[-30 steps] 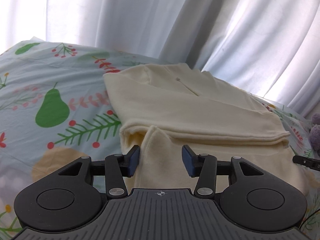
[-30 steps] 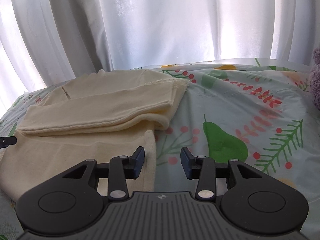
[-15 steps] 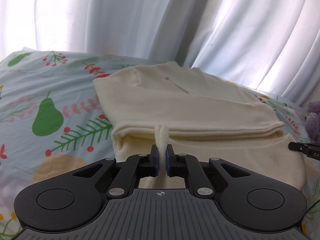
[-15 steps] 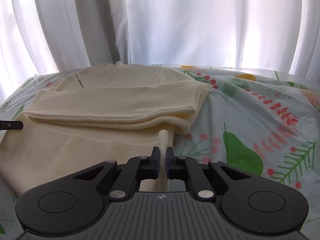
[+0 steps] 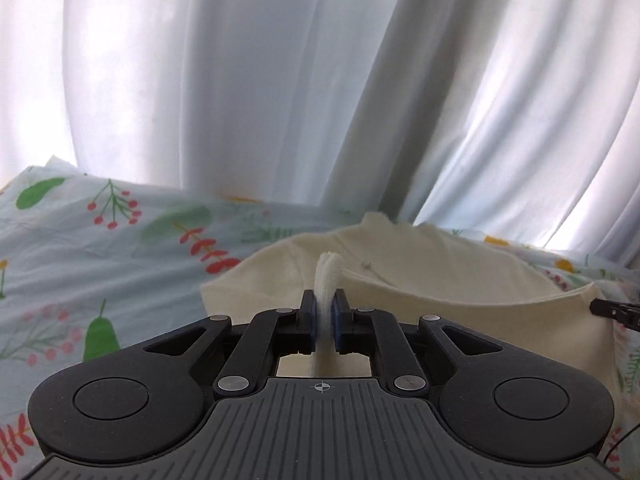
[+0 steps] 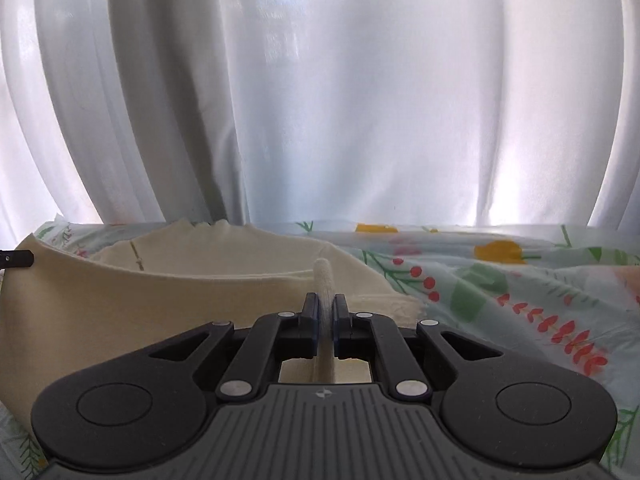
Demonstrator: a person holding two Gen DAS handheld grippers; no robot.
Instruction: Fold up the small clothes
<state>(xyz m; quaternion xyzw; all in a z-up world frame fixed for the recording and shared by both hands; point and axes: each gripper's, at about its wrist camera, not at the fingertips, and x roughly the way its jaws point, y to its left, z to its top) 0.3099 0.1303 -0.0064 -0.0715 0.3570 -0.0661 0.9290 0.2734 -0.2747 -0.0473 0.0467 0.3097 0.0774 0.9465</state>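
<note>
Lifting the hem for the bottom-up fold

Left gripper (image 5: 324,312) and right gripper (image 6: 324,312) each clench the cream top's (image 5: 460,280) near hem; collar ahead on the bedsheet (image 5: 120,248), final fold unfinished.

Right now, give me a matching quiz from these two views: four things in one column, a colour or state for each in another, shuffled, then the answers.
Things:
1. left gripper
2. garment
3. bedsheet
4. curtain

Colour or state:
A. white, hanging in folds
B. cream, near edge lifted
C. shut on a pinch of cloth
D. pale blue with pears and berries

Pairs: 1-C, 2-B, 3-D, 4-A. The right gripper pinches the same garment.
</note>
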